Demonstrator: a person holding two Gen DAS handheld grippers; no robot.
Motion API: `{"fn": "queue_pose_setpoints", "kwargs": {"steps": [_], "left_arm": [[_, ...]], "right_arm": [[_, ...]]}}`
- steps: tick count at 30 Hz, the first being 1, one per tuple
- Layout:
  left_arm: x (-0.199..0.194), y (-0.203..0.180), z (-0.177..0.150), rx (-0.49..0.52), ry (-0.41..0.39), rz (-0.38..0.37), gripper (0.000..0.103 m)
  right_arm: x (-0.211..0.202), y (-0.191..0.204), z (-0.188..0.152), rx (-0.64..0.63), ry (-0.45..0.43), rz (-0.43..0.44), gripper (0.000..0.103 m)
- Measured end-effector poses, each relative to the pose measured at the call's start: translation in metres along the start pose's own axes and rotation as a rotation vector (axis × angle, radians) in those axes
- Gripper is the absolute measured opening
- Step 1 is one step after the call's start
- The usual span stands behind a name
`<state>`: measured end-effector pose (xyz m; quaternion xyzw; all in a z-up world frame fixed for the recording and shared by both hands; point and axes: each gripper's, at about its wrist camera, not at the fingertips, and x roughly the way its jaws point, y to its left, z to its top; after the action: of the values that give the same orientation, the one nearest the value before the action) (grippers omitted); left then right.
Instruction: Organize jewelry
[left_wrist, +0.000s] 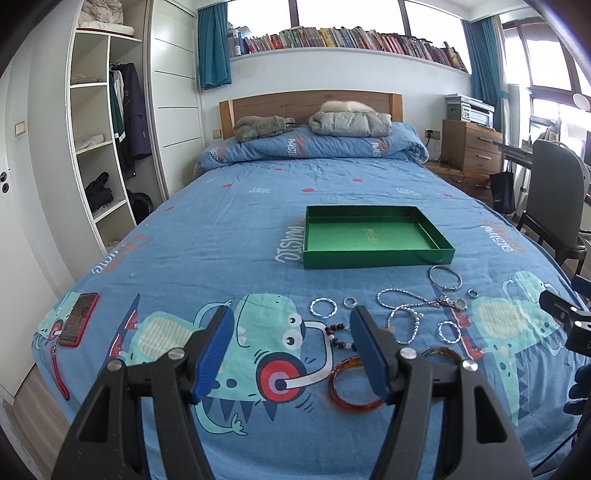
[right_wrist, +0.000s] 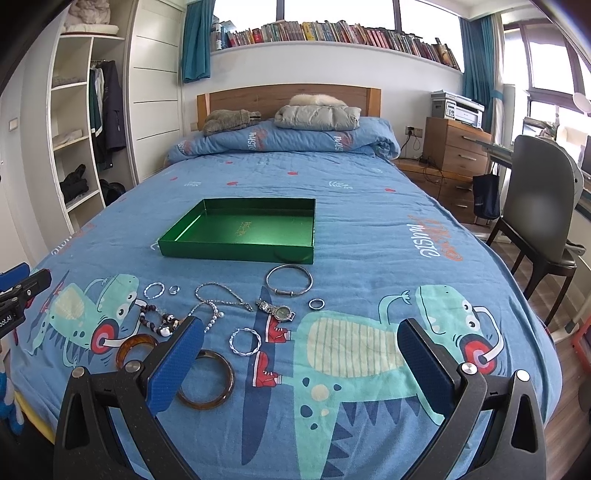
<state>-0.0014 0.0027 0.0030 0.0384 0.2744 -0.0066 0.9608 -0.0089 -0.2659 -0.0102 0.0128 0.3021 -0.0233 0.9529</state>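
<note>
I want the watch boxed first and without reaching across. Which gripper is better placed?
Right, probably. The watch lies ahead of the open right gripper; the left gripper hovers over the beads, farther left.

The near edge of one amber bangle (left_wrist: 354, 386) is masked by a blue finger pad (left_wrist: 369, 354) in the left wrist view, and the beaded bracelet (left_wrist: 338, 334) is partly covered. The right gripper (left_wrist: 565, 321) is cut off at the right edge. Book titles (right_wrist: 332, 35) are too small to be read.
</note>
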Motion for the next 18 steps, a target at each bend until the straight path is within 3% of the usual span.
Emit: {"fn": "queue_pose_setpoints", "kwargs": {"steps": [18], "left_arm": [[0.013,0.0,-0.004,0.001,0.032,0.0,0.064]], "right_arm": [[0.005,0.002,-0.006,0.014,0.031,0.037,0.103]]}}
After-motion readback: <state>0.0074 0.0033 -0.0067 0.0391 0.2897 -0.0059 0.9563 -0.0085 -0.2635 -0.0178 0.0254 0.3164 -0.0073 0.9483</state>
